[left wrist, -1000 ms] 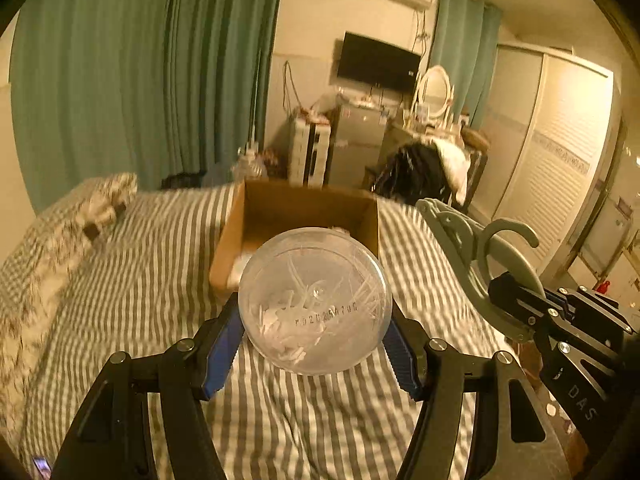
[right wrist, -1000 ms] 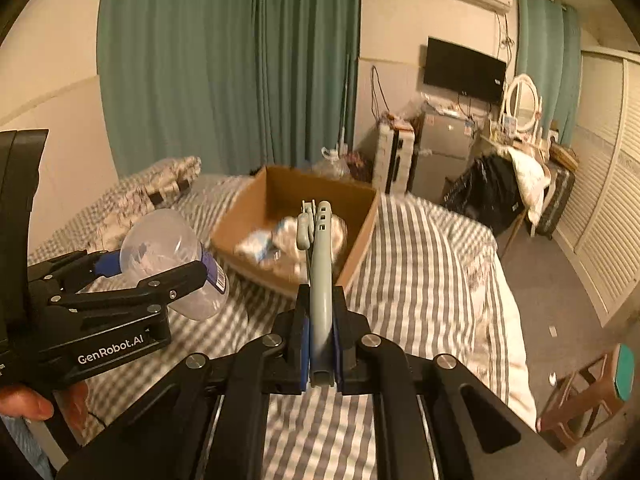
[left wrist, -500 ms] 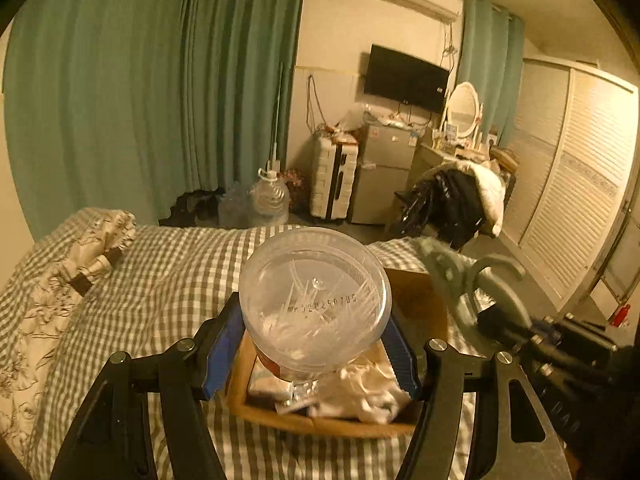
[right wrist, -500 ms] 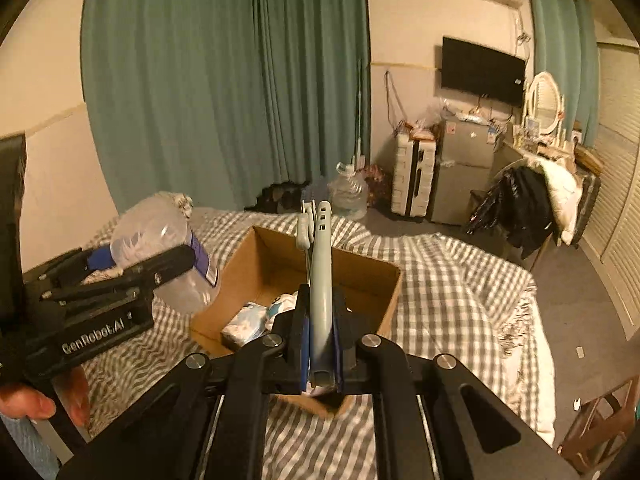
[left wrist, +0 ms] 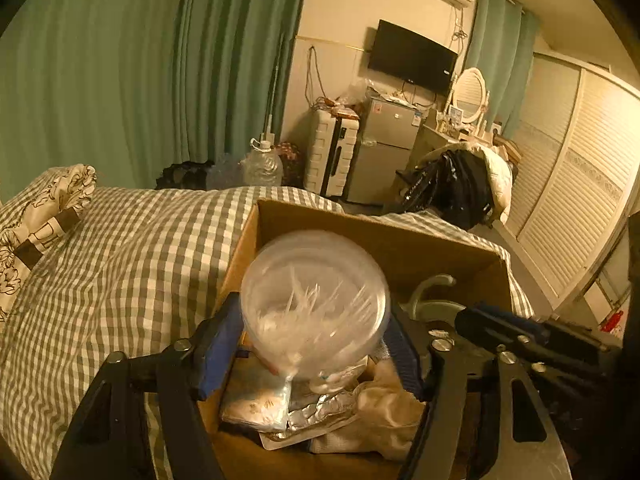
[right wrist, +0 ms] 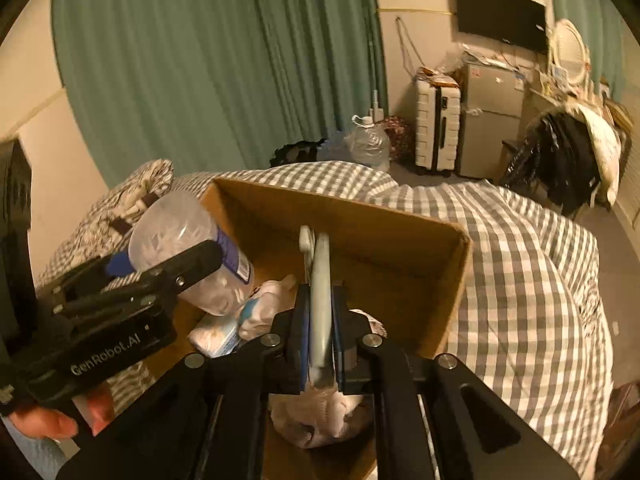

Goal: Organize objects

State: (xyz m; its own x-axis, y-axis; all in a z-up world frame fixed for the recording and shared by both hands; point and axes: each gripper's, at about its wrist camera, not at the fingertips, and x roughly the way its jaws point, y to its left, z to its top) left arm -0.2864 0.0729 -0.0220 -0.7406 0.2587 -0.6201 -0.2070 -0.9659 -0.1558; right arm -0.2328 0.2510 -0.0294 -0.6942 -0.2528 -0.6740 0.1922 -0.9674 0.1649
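Your left hand-held gripper (left wrist: 312, 344) is clamped on a clear plastic jar (left wrist: 316, 304) above the cardboard box (left wrist: 360, 224) on the bed (left wrist: 120, 264). Only the right wrist view shows its blue label (right wrist: 236, 260). Your right hand-held gripper (right wrist: 320, 336) is clamped on a grey-green hanger (right wrist: 320, 280) over the box, hiding the white cloth (right wrist: 320, 420) partly.

both wrist views look forward along their fingers, tilted down over the near edge of the cardboard box (left wrist: 380, 240) (right wrist: 360, 220) from close above it, facing the curtains beyond. the left view sits left of the box's middle, the right view right. both share the box and the checked bedding (left wrist: 132, 248) (right wrist: 520, 260) around it.
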